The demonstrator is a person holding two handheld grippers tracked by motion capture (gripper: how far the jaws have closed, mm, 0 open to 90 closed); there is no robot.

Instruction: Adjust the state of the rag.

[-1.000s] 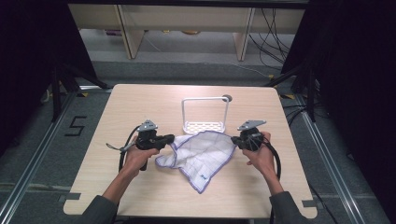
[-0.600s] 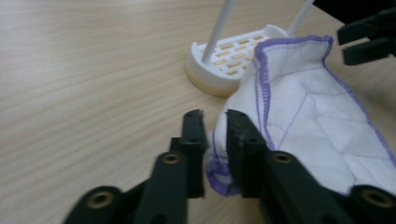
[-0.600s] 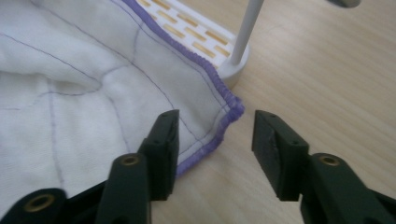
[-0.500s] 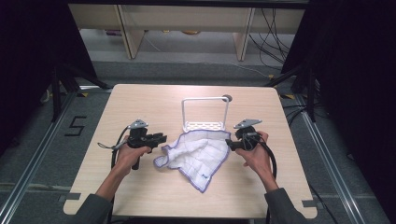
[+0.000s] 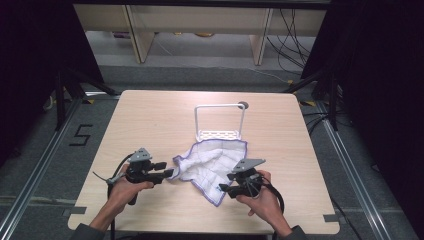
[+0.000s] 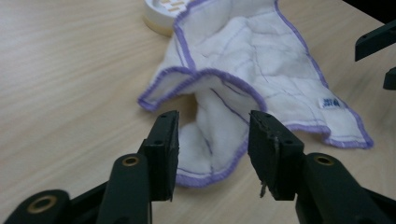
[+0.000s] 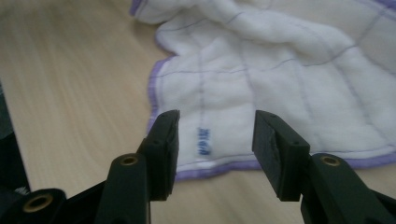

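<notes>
Pale wooden table, dark surroundings

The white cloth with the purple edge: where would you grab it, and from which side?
Probably by its stitched hem. The cloth lies crumpled but low on the table, so its edges are easiest to pinch. The right gripper, jaws open, faces the near edge by the small blue label; come in low from there.

left tongs opened | right tongs opened, moved nearer | cloth released
</notes>
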